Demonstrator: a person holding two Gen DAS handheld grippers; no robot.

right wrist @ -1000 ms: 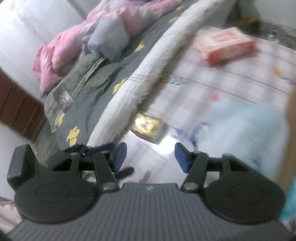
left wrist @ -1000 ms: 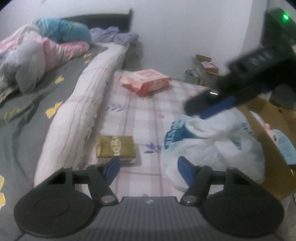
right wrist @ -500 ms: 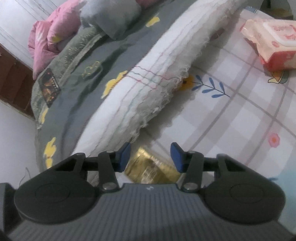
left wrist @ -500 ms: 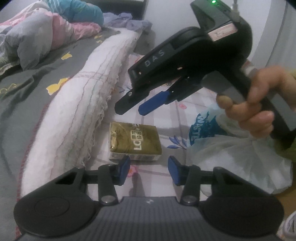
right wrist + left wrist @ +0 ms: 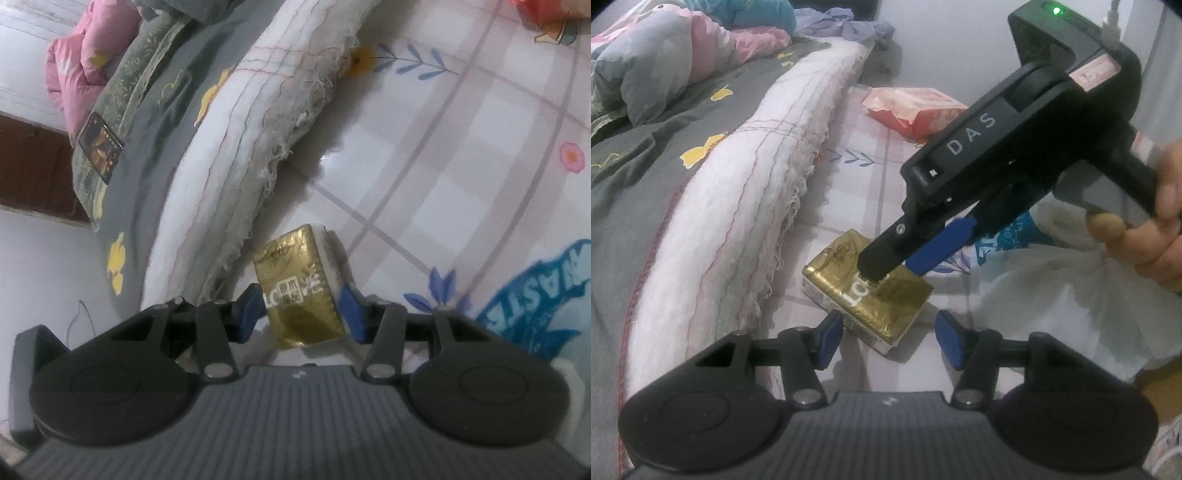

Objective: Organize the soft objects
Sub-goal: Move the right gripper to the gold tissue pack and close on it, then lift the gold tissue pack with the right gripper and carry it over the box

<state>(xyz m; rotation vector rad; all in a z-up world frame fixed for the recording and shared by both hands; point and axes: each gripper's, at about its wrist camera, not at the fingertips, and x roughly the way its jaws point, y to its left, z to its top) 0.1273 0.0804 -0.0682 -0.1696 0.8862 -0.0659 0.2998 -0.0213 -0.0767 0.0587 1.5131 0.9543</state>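
The right claw (image 5: 301,312) is straddling the gold tissue pack (image 5: 301,291), jaws part-open, having just been closing. At six o'clock, the left claw (image 5: 886,341) is hovering open, having just been widening.

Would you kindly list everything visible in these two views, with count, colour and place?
gold pack: one, gold with white sides, on the checked mat beside the bed edge, between the right gripper's fingers
pink pack: one, pink-red, farther back on the mat
plastic bag: one, white with blue print, right of the gold pack
checked mat: one, white and lilac with flowers, on the floor
fringed blanket: one, white, along the bed edge
grey sheet: one, grey with yellow shapes, on the bed
bedding pile: pink, grey and blue, far end of the bed
left gripper: black with blue pads, open, just short of the gold pack
right gripper: black with blue pads, around the gold pack
hand: one, on the right gripper's handle
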